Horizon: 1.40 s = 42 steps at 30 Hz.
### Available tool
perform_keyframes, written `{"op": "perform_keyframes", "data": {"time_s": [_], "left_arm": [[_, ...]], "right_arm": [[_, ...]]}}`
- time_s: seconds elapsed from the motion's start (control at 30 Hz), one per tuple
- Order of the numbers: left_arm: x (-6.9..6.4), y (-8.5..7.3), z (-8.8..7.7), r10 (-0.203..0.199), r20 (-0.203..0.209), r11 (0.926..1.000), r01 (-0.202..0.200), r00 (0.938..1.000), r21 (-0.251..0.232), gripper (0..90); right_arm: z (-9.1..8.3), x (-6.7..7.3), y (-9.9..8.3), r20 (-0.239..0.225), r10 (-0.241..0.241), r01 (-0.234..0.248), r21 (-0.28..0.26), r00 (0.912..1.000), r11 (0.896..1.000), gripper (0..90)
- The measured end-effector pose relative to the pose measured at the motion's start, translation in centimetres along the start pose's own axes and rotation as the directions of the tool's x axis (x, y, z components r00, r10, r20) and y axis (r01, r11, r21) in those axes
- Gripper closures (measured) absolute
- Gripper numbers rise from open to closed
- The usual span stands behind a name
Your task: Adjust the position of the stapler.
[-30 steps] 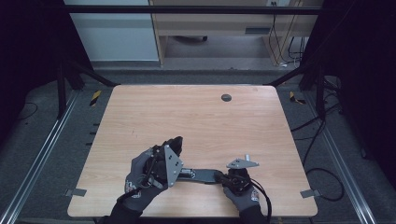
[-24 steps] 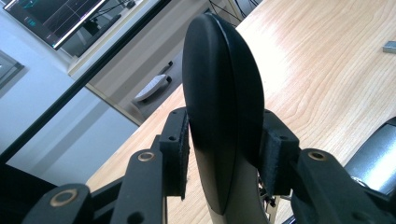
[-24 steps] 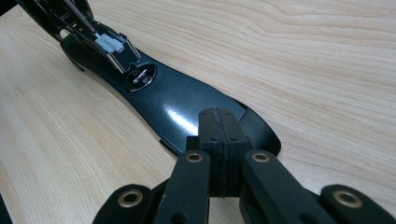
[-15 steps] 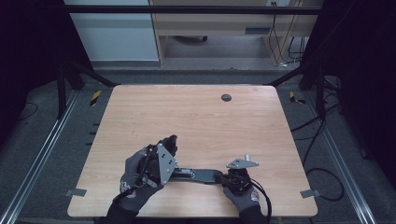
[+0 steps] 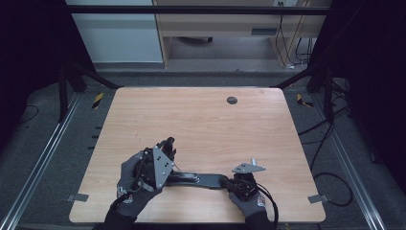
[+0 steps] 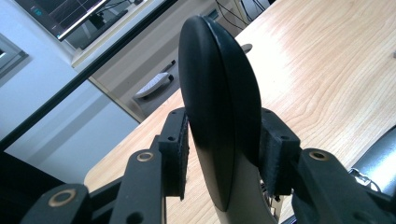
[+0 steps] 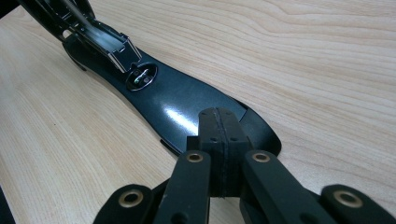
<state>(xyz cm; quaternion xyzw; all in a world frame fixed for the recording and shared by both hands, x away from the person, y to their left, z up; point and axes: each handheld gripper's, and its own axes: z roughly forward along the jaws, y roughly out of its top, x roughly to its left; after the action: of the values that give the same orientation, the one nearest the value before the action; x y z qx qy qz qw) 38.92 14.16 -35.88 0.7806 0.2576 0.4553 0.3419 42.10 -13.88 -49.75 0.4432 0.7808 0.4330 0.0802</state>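
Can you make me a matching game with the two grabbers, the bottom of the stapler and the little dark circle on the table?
Things:
1 left gripper
2 right gripper
3 stapler base
4 dark round disc

States or places:
A lies between the two grippers
B near the far edge of the table
C jaws shut, nothing between them
D clamped on the stapler top

Pairs: 1-D, 2-C, 3-A, 4-B

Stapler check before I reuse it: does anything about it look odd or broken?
The stapler is hinged open: its base lies flat under the shut right gripper, its top arm raised in the left gripper. No damage shows.
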Motion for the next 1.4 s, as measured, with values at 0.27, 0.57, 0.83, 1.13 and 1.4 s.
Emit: {"op": "perform_keyframes", "data": {"time_s": [0.27,0.57,0.83,1.13,1.4], "left_arm": [[1.5,-1.1,-0.6,-0.05,-0.013,0.9987,0.05,0.9987,-0.009,56.8],[2.0,-1.6,-1.0,-0.064,-0.021,0.9979,0.064,0.9977,-0.014,56.3],[2.5,-2.0,-1.1,-0.086,-0.023,0.9963,0.085,0.9961,-0.014,55.9],[3.2,-2.6,-1.3,-0.115,-0.027,0.9933,0.115,0.993,-0.013,55.4],[3.5,-2.9,-1.4,-0.127,-0.027,0.9919,0.127,0.9915,-0.015,54.8]], "right_arm": [[0.0,0.0,0.0,-0.001,0.002,-0.002,0.0,1.0,1.0,90.0],[0.0,0.0,0.0,-0.001,-0.002,0.002,-0.001,1.0,1.0,90.0],[0.0,0.0,0.0,-0.002,-0.001,0.001,-0.001,1.0,1.0,90.0],[0.0,0.0,0.0,-0.002,0.0,0.0,0.0,1.0,1.0,90.0],[0.0,0.0,0.0,-0.002,-0.002,0.002,0.001,1.0,1.0,90.0]]}}
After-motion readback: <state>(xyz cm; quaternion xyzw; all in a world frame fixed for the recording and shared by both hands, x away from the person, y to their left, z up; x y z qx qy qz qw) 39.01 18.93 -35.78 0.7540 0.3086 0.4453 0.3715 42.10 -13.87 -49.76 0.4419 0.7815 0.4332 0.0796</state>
